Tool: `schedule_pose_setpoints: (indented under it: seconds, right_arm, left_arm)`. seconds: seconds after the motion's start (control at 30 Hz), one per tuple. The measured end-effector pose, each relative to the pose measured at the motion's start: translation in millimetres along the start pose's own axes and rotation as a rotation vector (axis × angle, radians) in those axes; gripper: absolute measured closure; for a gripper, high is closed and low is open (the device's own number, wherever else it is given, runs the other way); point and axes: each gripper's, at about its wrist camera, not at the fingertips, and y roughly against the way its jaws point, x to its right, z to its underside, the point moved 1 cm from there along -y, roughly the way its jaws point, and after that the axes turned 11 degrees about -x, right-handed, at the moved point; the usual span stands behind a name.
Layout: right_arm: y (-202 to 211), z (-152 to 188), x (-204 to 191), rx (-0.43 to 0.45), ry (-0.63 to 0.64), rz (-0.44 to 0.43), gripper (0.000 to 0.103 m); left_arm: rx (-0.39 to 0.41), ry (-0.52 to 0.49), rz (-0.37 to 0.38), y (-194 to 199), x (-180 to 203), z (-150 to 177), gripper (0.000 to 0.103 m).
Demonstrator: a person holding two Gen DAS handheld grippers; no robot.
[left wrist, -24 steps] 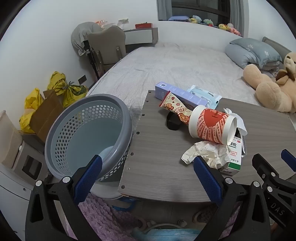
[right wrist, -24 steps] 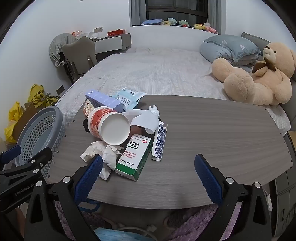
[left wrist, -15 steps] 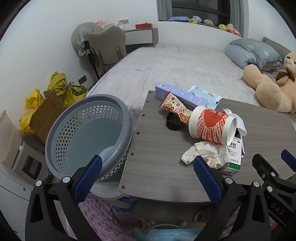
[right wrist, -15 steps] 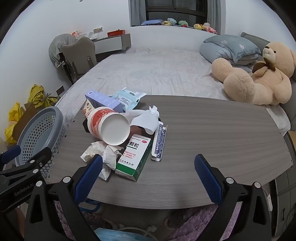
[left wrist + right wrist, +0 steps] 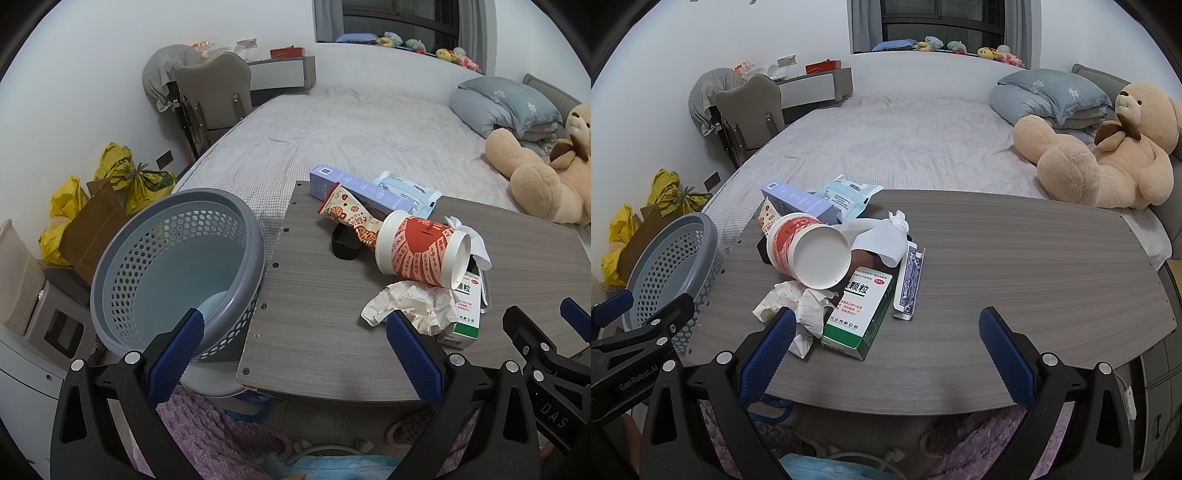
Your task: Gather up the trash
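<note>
Left gripper [image 5: 293, 334]: jaws wide open, holding nothing, ribbed blue pads. Grey perforated plastic basket [image 5: 177, 273] sits just off the table's [image 5: 314, 325] left edge, round, tilted. Trash pile on the wood-grain table: crumpled white paper [image 5: 798, 306], red-white paper cup [image 5: 809, 254] on its side, glossy snack wrapper [image 5: 347, 218], green-white carton [image 5: 864, 306], lilac box [image 5: 798, 201], 1 card pack [image 5: 908, 282]. Right gripper [image 5: 886, 332]: jaws wide open, holding nothing, near the carton.
</note>
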Motion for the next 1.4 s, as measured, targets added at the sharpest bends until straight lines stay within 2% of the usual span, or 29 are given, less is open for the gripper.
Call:
schedule_pose_setpoints:
  seconds: [1.4]
  right_arm:
    - [11.3,2.0,2.6,0.031,-0.001,-0.009,0.008]
  left_arm:
    - [0.028,-0.002,-0.017,14.0,-2.9,-0.1,0.006]
